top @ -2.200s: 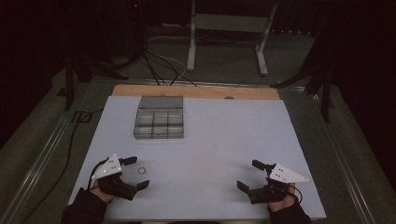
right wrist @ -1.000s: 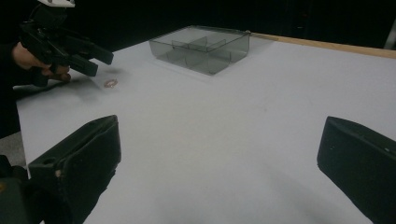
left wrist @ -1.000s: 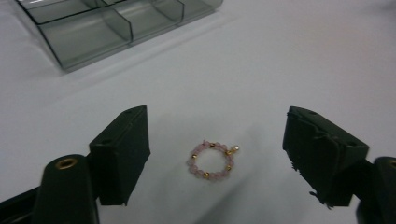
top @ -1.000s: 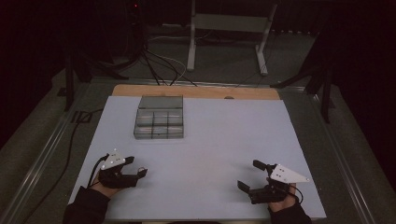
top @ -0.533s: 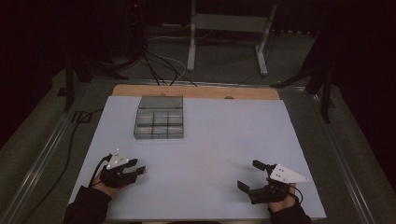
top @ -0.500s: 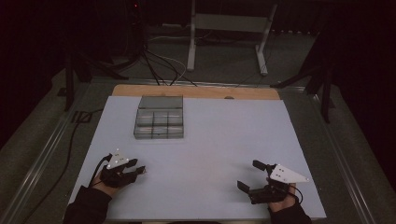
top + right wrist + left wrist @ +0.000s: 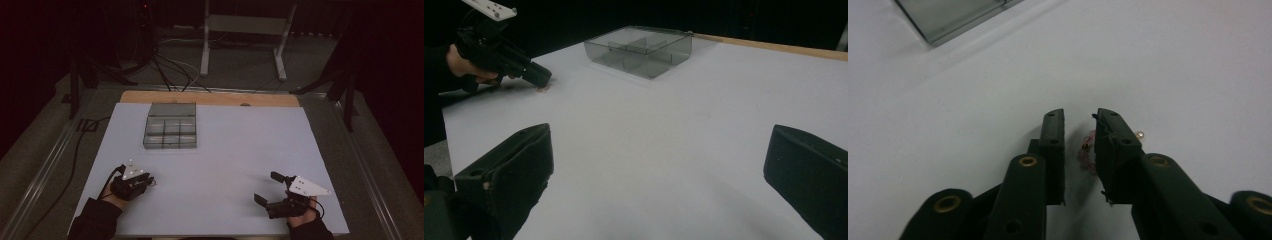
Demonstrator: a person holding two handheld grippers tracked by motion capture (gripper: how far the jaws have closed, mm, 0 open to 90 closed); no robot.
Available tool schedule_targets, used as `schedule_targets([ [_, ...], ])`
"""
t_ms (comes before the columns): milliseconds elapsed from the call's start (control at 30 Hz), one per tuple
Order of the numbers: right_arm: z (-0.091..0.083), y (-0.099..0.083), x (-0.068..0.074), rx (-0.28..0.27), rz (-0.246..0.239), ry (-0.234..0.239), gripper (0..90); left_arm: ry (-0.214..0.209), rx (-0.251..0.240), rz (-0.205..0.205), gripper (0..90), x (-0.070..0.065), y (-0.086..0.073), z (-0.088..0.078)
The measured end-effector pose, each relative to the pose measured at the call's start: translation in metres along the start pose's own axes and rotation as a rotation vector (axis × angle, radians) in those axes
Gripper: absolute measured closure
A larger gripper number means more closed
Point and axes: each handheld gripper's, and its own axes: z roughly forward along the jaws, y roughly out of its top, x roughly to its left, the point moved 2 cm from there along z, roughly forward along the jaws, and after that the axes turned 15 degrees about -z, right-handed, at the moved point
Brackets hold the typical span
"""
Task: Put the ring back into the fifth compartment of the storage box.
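Left gripper (image 7: 1080,132): jaws just closing, narrow gap left, small pink beaded piece (image 7: 1087,152) between the tips, pads not visibly pressing it. It lies on the white sheet (image 7: 240,150), well nearer than the clear compartment box (image 7: 170,126). Right gripper (image 7: 272,188): jaws spread wide, nothing between.

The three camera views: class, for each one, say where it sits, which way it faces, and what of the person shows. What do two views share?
High view: above the person's side, looking forward and down on the table; both forearms, left gripper, right gripper.
Left gripper view: on that gripper, facing down at a small pink bracelet; its jaws, just closing around it.
Right gripper view: low, facing across the table; wide jaws.
Shared: the clear compartment box.
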Motion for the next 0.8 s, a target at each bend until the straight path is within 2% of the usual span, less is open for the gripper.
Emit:
schedule_targets([
  [367,0.0005,-0.0002,0.0001,0.004,0.001,0.001,0.0,0.000,0.044,-0.031,84.5,-0.0020,0.0042,0.0014],
  [567,0.0006,-0.0002,0.0003,0.006,0.002,0.002,0.0,0.014,0.071,-0.022,88.8,-0.0041,0.0068,0.0020],
  [800,0.0006,-0.0002,0.0003,0.006,0.001,0.002,0.0,0.016,0.074,-0.025,89.6,-0.0047,0.0074,0.0021],
])
